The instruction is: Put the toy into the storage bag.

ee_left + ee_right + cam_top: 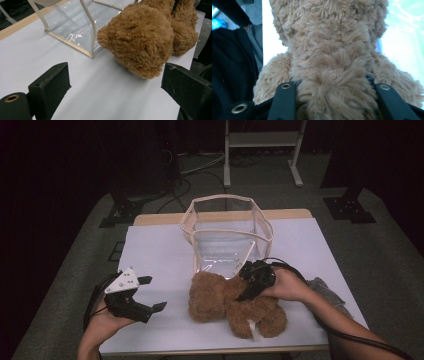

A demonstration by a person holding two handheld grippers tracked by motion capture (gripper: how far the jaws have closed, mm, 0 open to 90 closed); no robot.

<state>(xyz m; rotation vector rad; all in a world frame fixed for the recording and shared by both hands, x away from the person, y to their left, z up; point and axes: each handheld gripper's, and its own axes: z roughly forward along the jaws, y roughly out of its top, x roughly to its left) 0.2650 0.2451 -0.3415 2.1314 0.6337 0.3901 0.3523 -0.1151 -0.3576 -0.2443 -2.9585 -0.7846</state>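
White-topped table [150, 255] with wooden far edge, on grey carpet [380, 250]; white metal stand [262, 140], black stand bases [349, 209] and floor cables [200, 167] behind; surroundings dark, unlit.

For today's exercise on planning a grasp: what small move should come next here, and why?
Probably the right gripper should close firmly on the teddy bear and lift it. Its jaws already straddle the bear's body. The clear bag stands open just behind, while the left gripper hangs open, apart from the bear.
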